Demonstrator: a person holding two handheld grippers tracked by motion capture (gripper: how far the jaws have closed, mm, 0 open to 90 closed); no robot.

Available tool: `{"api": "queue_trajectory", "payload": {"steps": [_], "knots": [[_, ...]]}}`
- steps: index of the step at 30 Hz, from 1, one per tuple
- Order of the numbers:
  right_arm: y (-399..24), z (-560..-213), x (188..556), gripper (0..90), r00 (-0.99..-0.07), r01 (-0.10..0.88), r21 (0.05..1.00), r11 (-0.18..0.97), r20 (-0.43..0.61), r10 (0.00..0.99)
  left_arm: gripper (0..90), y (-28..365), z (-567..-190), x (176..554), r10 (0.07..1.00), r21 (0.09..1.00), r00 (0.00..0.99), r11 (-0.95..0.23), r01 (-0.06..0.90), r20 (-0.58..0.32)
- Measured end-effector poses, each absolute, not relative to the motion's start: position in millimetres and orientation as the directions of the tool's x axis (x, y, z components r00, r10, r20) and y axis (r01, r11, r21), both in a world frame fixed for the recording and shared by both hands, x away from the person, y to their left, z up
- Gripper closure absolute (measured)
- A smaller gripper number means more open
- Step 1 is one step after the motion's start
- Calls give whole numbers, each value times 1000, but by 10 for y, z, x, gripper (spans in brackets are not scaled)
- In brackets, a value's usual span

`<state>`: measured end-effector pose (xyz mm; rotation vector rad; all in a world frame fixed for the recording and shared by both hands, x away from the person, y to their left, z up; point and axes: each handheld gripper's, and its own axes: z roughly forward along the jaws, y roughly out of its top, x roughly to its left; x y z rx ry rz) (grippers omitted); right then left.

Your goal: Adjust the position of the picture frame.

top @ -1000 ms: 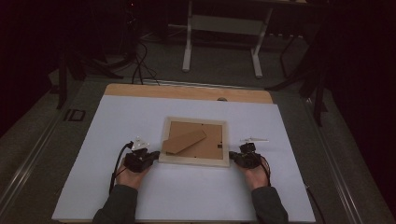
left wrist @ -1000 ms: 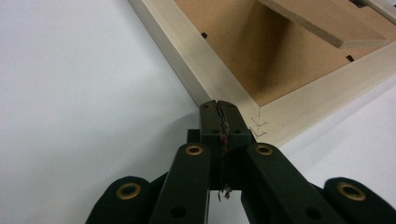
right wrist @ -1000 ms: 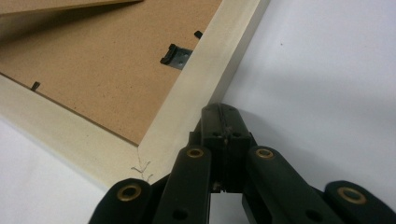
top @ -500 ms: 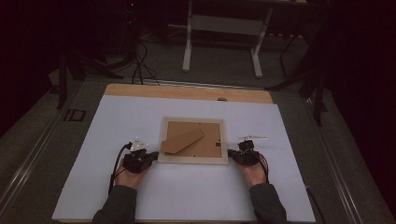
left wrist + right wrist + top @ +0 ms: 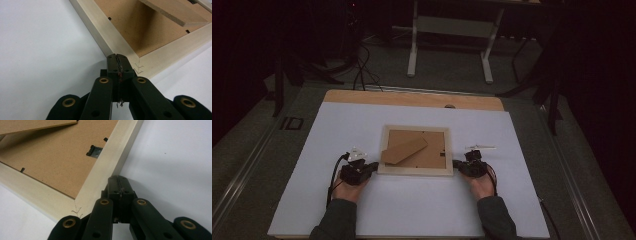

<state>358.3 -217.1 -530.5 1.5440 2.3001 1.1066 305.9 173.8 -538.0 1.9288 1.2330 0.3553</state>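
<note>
A pale wooden picture frame (image 5: 414, 171) lies face down on the white table top, its brown backing board up and its stand flap (image 5: 404, 149) raised. My left gripper (image 5: 373, 166) is shut, tips against the frame's near left corner (image 5: 130, 55). My right gripper (image 5: 456, 164) is shut as well, with its tips against the frame's near right corner (image 5: 100, 180). Nothing sits between either pair of jaws. In the right gripper view a metal hanger clip (image 5: 94, 151) shows on the backing board.
A white sheet (image 5: 337, 130) covers the wooden table, whose bare far edge (image 5: 412, 98) shows beyond it. Desk legs (image 5: 413, 45) and cables (image 5: 359, 70) stand on the dark floor behind the table.
</note>
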Motion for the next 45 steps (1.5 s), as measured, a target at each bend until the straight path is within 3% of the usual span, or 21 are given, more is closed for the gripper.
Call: {"api": "queue_trajectory", "payload": {"steps": [28, 45], "knots": [[-2168, -5328, 3581, 898, -465, 722, 666, 185, 269, 844, 900, 1748, -5377, 3041, 864, 754, 477, -204, 624, -161], [-2273, -5219, 3523, 853, -492, 664, 720, 201, 218, 843, 821, 1795, -5311, 3041, 867, 773, 471, -184, 607, -163]]}}
